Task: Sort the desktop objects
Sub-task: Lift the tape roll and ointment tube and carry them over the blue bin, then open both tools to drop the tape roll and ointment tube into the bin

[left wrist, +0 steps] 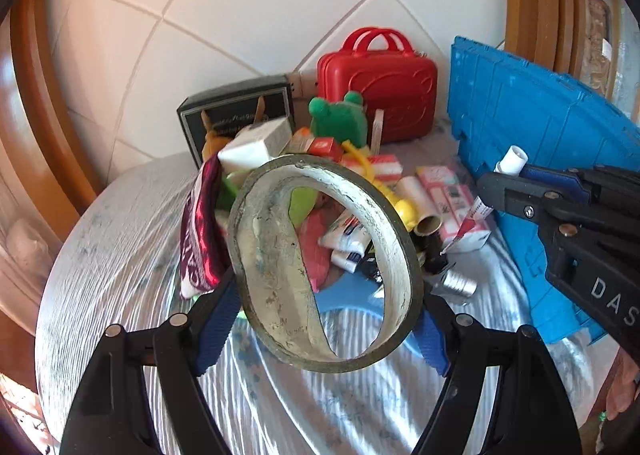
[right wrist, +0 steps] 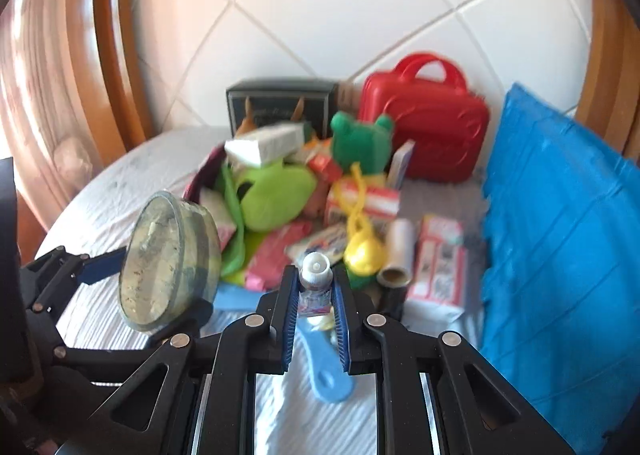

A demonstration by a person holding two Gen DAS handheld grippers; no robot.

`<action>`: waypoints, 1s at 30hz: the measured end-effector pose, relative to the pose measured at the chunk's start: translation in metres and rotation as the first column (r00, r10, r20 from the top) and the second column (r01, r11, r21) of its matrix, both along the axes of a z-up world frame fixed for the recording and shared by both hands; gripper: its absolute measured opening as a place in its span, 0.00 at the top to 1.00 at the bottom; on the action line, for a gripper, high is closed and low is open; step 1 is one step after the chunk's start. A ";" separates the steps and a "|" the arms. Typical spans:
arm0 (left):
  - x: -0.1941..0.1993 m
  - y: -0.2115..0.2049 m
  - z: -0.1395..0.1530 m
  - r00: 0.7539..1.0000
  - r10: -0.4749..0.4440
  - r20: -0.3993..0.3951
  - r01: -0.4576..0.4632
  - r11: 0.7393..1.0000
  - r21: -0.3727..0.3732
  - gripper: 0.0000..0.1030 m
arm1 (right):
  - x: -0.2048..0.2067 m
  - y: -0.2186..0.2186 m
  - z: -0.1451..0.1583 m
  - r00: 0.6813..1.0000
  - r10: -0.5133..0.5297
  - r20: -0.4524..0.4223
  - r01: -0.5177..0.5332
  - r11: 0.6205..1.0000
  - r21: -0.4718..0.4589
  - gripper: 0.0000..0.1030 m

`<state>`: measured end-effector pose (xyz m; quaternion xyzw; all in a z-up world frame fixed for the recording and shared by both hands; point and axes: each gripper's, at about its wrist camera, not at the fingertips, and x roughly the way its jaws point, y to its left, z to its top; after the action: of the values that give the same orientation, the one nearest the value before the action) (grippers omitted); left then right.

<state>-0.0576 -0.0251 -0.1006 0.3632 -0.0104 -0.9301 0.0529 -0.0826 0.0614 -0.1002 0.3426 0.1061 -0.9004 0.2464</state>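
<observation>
My left gripper point(left wrist: 326, 319) is shut on a worn roll of tape point(left wrist: 280, 267) and holds it above the table; it also shows in the right wrist view point(right wrist: 168, 259). My right gripper point(right wrist: 316, 287) is shut on a small white-capped tube point(right wrist: 316, 275), lifted over the pile; in the left wrist view it point(left wrist: 496, 179) is at the right with the tube's cap point(left wrist: 514, 159) showing. A pile of mixed objects lies behind: a green frog toy point(right wrist: 360, 139), a white box point(right wrist: 264, 143), a yellow toy point(right wrist: 362, 251), a cardboard roll point(right wrist: 396, 255).
A blue crate point(right wrist: 560, 223) stands at the right. A red case point(right wrist: 432, 123) and a black box point(right wrist: 280, 99) stand at the back by the tiled wall. A blue comb point(right wrist: 324, 367) lies on the white cloth-covered table point(left wrist: 120, 255). Wooden frames flank both sides.
</observation>
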 end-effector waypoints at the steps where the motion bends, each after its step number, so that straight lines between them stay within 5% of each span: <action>1: -0.001 0.009 0.008 1.000 -0.015 -0.020 0.014 1.000 -0.006 0.25 | 0.002 0.007 0.012 1.000 -0.010 -0.024 0.010 1.000 -0.009 0.84; 9: -0.016 0.098 0.074 0.975 -0.167 -0.149 0.166 0.986 -0.016 0.25 | 0.011 0.097 0.096 0.967 -0.167 -0.193 0.156 0.985 -0.070 0.84; 18: -0.025 0.223 0.120 0.917 -0.342 -0.207 0.343 0.939 -0.030 0.25 | 0.021 0.225 0.135 0.884 -0.383 -0.269 0.368 0.924 -0.108 0.84; 25: -0.022 0.311 0.112 0.888 -0.441 -0.132 0.438 0.898 -0.049 0.25 | 0.027 0.314 0.128 0.817 -0.512 -0.264 0.504 0.858 -0.103 0.84; 30: -0.034 0.352 0.091 0.889 -0.457 -0.013 0.456 0.889 -0.037 0.25 | 0.019 0.360 0.113 0.799 -0.559 -0.223 0.554 0.828 -0.089 0.84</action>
<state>-0.0915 0.3271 -0.0091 0.3397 -0.1100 -0.9201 -0.1613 -0.0633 0.4216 0.0125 0.2452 0.0212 -0.9684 -0.0401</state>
